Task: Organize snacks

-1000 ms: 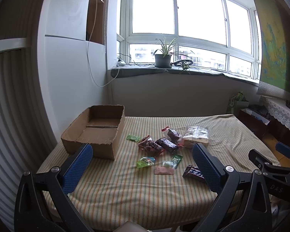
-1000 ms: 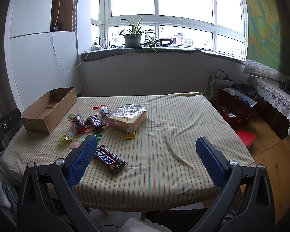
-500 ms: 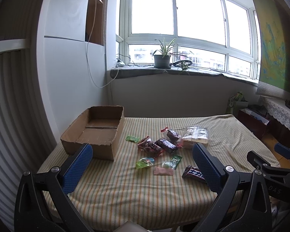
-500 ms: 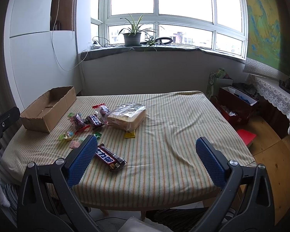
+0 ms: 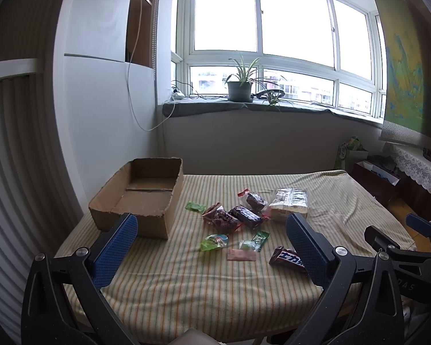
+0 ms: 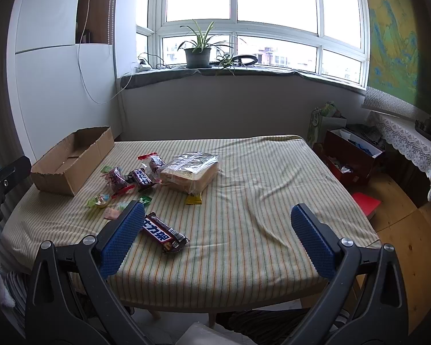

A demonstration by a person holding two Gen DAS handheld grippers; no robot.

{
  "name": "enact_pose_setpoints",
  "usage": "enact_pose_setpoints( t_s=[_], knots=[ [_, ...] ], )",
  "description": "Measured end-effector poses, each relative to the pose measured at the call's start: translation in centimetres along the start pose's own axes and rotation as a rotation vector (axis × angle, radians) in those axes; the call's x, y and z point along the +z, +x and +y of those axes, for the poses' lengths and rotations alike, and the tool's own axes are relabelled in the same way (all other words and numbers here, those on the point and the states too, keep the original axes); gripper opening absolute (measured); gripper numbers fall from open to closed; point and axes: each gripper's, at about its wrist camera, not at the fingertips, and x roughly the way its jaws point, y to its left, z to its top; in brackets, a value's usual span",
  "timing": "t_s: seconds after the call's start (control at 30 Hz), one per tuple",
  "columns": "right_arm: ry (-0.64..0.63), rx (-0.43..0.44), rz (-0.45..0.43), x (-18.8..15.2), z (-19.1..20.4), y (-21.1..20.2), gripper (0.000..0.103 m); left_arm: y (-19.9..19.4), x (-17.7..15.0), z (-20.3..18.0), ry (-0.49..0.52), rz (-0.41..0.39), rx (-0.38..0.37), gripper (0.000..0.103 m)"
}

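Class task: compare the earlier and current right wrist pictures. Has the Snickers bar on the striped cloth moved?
No. The Snickers bar lies at the same spot relative to the bread bag and cardboard box; only the camera drifts slightly.

Straight ahead of the claw, a wide multi-pane window [image 6: 244,14] fills the far wall with flat white daylight. On its grey sill [image 6: 244,72] stands a potted plant [image 6: 198,49], cables trailing to its left. Ahead and to the left rises a white cabinet [image 5: 100,92] with a thin cord hanging down its face. To the right hangs a yellow and blue wall map [image 6: 393,43], and below it a lace-edged shelf [image 6: 411,141]. Low on the right lies a wooden floor [image 6: 411,244]. Beneath the claw spreads a striped tablecloth [image 6: 258,201].
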Motion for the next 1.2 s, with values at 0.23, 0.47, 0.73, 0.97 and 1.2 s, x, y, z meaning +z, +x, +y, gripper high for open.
enact_pose_setpoints(
  t_s=[0.23, 0.47, 0.73, 0.97, 1.2],
  knots=[
    [-0.006, 0.001, 0.008, -0.2, 0.0, 0.1, 0.103, 0.0, 0.0, 0.0, -0.001, 0.002, -0.001, 0.102],
    [-0.012, 0.000, 0.015, -0.5, 0.4, 0.4, 0.103, 0.2, -0.1, 0.0, 0.003, 0.011, -0.002, 0.102],
    [0.001, -0.008, 0.023, -0.7, 0.0, 0.7, 0.103, 1.0, -0.2, 0.2, -0.003, 0.041, -0.001, 0.102],
    [-0.001, -0.017, 0.041, -0.8, -0.1, 1.6, 0.103, 2.0, -0.5, 0.0, 0.011, 0.063, -0.031, 0.102],
    [-0.031, -0.008, 0.063, -1.3, 0.6, 2.8, 0.103, 3.7, -1.1, 0.1, 0.025, 0.094, -0.048, 0.102]
  ],
)
